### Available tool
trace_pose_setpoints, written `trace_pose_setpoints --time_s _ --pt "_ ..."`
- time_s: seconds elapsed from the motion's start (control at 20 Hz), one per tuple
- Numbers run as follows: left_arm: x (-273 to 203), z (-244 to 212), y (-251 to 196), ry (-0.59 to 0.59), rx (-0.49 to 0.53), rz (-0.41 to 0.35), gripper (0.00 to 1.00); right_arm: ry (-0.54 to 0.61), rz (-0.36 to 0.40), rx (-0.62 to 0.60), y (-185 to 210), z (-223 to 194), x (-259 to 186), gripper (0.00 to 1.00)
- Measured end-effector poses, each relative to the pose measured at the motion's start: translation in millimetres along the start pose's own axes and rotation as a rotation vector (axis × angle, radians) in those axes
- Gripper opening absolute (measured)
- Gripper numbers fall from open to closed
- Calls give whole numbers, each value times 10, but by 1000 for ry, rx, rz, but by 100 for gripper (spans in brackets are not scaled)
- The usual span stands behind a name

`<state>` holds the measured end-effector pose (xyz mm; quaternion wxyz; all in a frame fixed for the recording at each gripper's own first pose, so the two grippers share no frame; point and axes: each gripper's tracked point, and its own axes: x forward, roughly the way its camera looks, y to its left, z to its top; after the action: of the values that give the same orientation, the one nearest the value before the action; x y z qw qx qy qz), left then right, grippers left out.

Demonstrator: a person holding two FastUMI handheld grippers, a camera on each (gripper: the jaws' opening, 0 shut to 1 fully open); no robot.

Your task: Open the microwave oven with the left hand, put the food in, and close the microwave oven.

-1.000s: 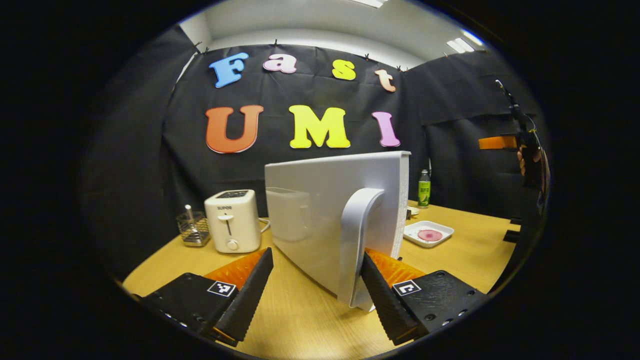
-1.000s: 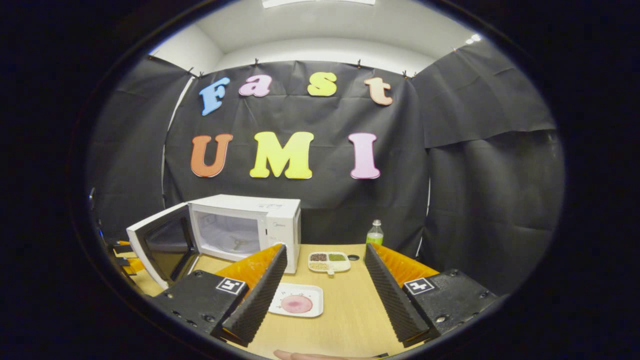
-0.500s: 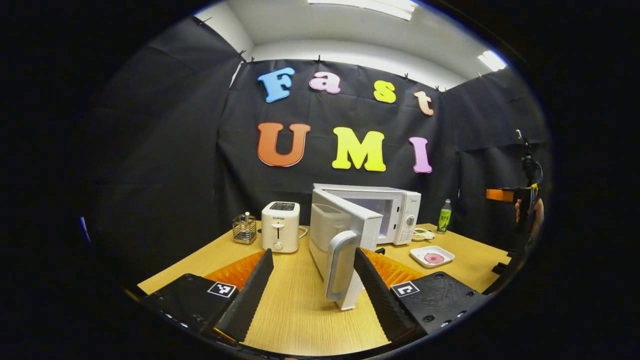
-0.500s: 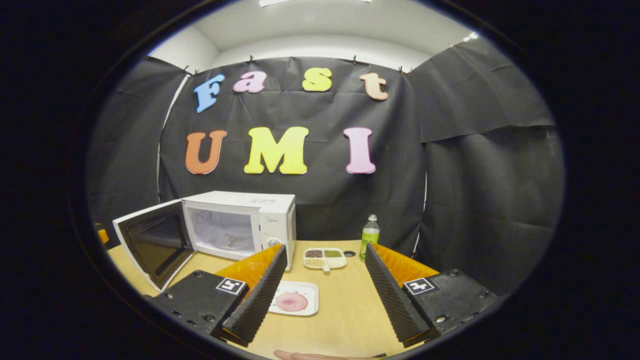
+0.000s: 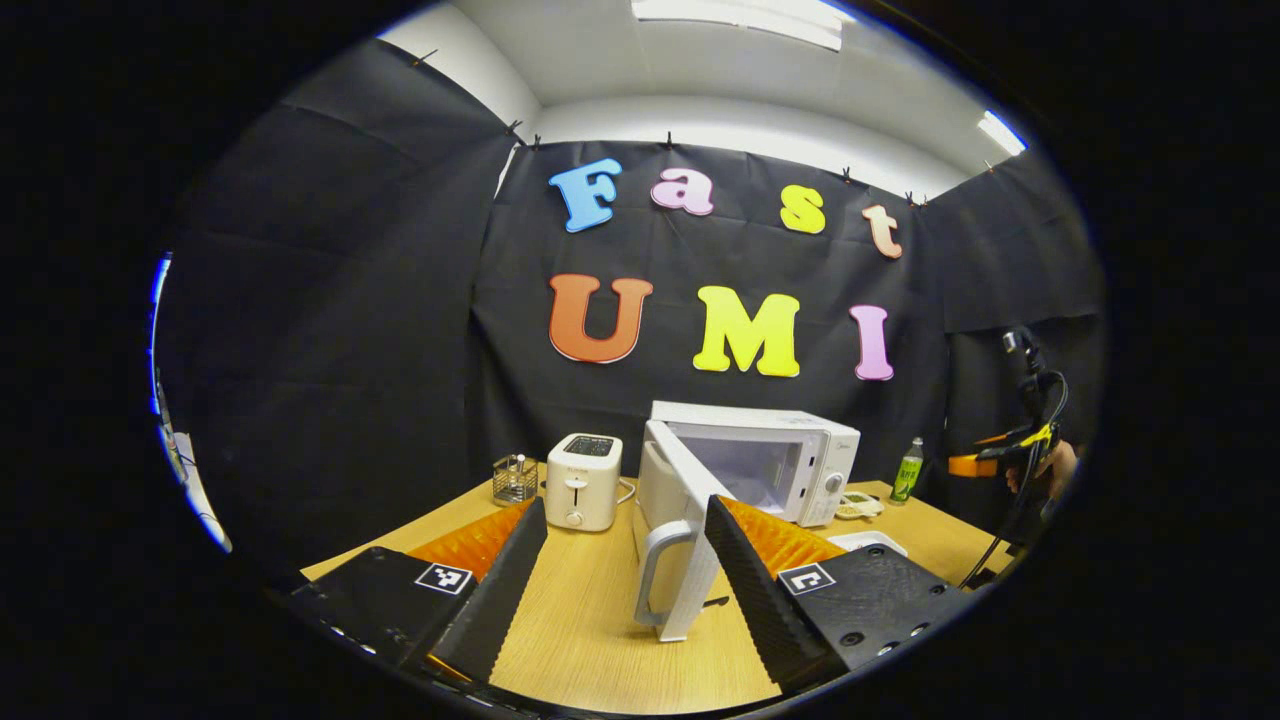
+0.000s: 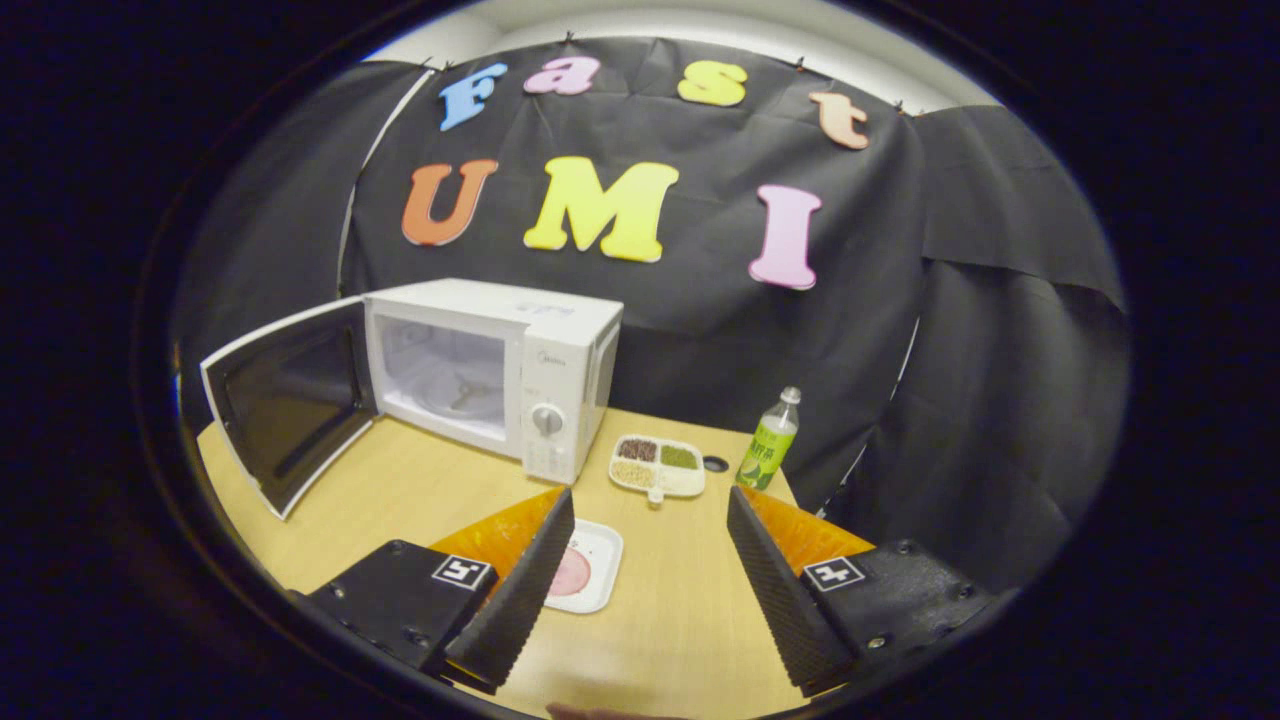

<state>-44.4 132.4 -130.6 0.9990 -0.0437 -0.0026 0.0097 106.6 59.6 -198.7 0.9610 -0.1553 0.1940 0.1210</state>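
The white microwave stands at the back of the wooden table with its door swung wide to the left, the cavity bare. In the left gripper view the door's handle stands a little ahead, between the fingers but untouched; my left gripper is open and holds nothing. A white square plate with a pink slice of food lies just beyond my right gripper, partly hidden by its left finger. That gripper is open, hovering above the table. The right gripper also shows far right in the left gripper view.
A white toaster and a wire rack stand left of the microwave. A divided dish of grains and a green bottle sit right of it. Bare table lies before the microwave.
My left gripper has let go of the door handle and drawn back from it, the door left wide. The right gripper has tilted down and moved closer to the plate.
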Motion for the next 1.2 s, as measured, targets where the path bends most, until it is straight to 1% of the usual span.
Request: trace_pose_setpoints --time_s 0.05,0.1,0.2,0.25,0.3,0.35,0.45,0.5,0.55,0.6,0.65,0.7,0.75,0.8,0.85,0.9,1.0,1.05,1.1,1.15,1.2 --pt "28 53 -32 -4 0 14 95 77 19 -1 -6 -104 115 97" --pt "59 117 -71 -7 3 28 95 148 54 10 42 -203 211 95" --pt "133 191 -144 -9 20 42 95 272 124 46 151 -390 407 94" --pt "177 250 -171 -18 26 48 95 337 148 70 195 -519 501 94" --pt "206 313 -197 -34 31 52 95 415 156 94 212 -657 624 86" --pt "231 352 -228 -49 36 55 95 498 190 114 279 -804 771 90" --pt "311 392 -301 -64 48 57 95 603 257 156 391 -1038 936 83" --pt "347 389 -340 -58 53 59 95 652 272 179 426 -1141 1032 79" --pt "378 368 -364 -51 68 58 95 697 295 201 472 -1237 1089 77" --pt "406 341 -353 -40 90 76 95 743 330 214 519 -1319 1147 58" --pt "441 321 -313 -33 110 101 95 782 359 235 568 -1403 1212 55" --pt "466 316 -323 -31 122 110 95 831 396 266 638 -1494 1259 52" --pt "473 317 -369 -28 121 107 95 908 457 320 725 -1514 1232 57" --pt "481 323 -399 -29 111 100 95 917 490 365 811 -1564 1359 22" --pt "470 360 -425 -38 99 92 95 951 553 412 824 -1552 1354 21" --pt "461 408 -428 -54 89 90 95 982 573 456 828 -1554 1359 10" --pt "438 502 -424 -83 80 85 95 1020 637 555 738 -1505 1347 4" --pt "434 514 -434 -88 77 80 95 1013 665 585 715 -1502 1340 4" --pt "441 504 -454 -83 75 69 95 999 675 614 694 -1489 1321 0" --pt "440 483 -475 -76 76 60 95 989 672 629 686 -1494 1302 4" --pt "444 470 -475 -72 80 56 95 988 663 631 661 -1500 1275 4"
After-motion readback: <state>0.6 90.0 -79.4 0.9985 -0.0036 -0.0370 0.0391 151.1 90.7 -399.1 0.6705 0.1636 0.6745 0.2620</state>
